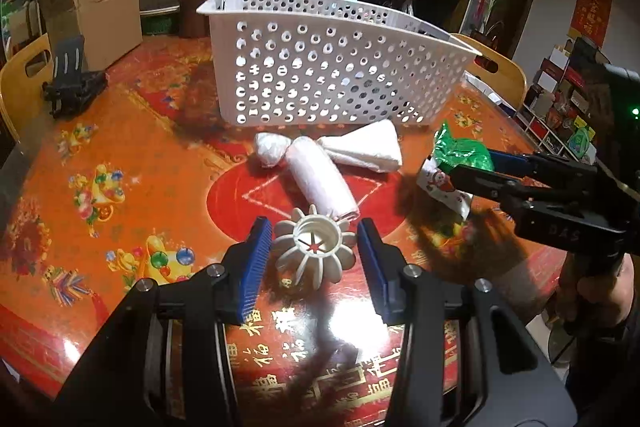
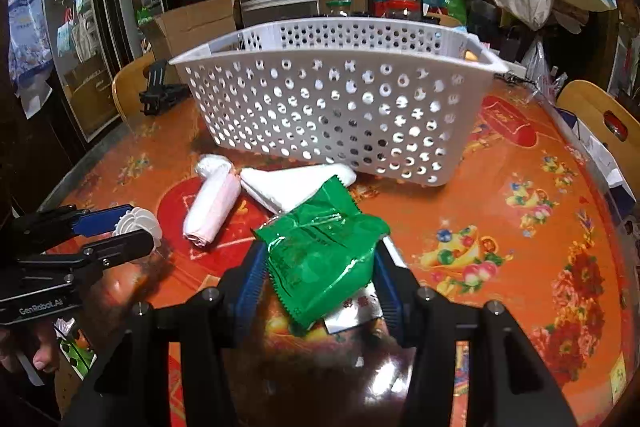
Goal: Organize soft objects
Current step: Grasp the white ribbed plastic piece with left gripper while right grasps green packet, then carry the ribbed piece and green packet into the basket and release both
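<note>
Left wrist view looks down on the left gripper (image 1: pixel 314 259), its blue fingers (image 1: pixel 254 263) spread apart on either side of a white ribbed plastic piece (image 1: pixel 314 251) that sits on the table (image 1: pixel 120 147). The pads are close to the piece, but I cannot tell whether they touch it. Just beyond it lies a pale pink roll (image 1: pixel 320 183), its near end almost against the ribbed piece. A small white bundle (image 1: pixel 270 148) rests beside the roll's far end, and a folded white cloth (image 1: pixel 366 149) lies to the right of both. Behind them stands a white perforated basket (image 1: pixel 332 67), its near wall facing us.

Over on the right, the right gripper (image 2: pixel 320 267) has its fingers (image 2: pixel 250 283) clamped on a green foil packet (image 2: pixel 320 259), which is crumpled between the pads and held above the table. A second packet (image 2: pixel 356 315), white with red print, sits underneath the green one between the same fingers. From this side the basket (image 2: pixel 340 99) stands further back on the table, with the cloth (image 2: pixel 288 187) and the roll (image 2: pixel 212 211) lying in front of it. A black clip stand (image 1: pixel 70 83) sits at the table's far left edge, near a cardboard box (image 1: pixel 100 15).
</note>
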### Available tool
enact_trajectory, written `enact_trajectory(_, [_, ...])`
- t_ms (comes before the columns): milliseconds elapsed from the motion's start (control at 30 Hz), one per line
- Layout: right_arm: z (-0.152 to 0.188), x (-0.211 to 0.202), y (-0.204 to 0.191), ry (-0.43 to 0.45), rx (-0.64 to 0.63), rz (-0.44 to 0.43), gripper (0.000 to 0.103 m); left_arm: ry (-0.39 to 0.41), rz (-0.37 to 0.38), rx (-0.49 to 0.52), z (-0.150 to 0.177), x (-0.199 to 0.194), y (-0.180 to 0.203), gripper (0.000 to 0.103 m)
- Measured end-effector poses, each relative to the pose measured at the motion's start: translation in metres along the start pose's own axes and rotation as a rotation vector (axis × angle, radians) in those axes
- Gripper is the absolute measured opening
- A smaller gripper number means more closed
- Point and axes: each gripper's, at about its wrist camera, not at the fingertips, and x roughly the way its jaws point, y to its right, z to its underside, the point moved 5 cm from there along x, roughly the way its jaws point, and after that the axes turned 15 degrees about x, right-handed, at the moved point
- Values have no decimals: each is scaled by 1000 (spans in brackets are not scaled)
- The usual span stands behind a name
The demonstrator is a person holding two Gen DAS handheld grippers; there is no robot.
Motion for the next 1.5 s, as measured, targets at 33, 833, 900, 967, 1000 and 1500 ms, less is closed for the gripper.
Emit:
enact_trajectory(33, [-1, -4, 0, 7, 1, -3, 52, 5, -4, 2, -1, -2, 1, 42])
enact_trajectory(833, [-53, -82, 2, 171, -25, -14, 52, 158, -72, 67, -74, -67, -3, 42])
enact_trajectory(900, [-63, -86, 4, 180, -22, -18, 52, 169, -67, 66, -85, -71, -7, 42])
enact_trajectory(967, [-73, -90, 4, 186, -22, -19, 52, 180, -64, 66, -97, -76, -11, 42])
enact_trajectory(1000, [-77, -91, 4, 188, -23, -18, 52, 185, -63, 66, -103, -77, -13, 42])
enact_trajectory(1500, [-138, -65, 5, 130, -33, 17, 52, 168, -78, 67, -209, -60, -43, 42])
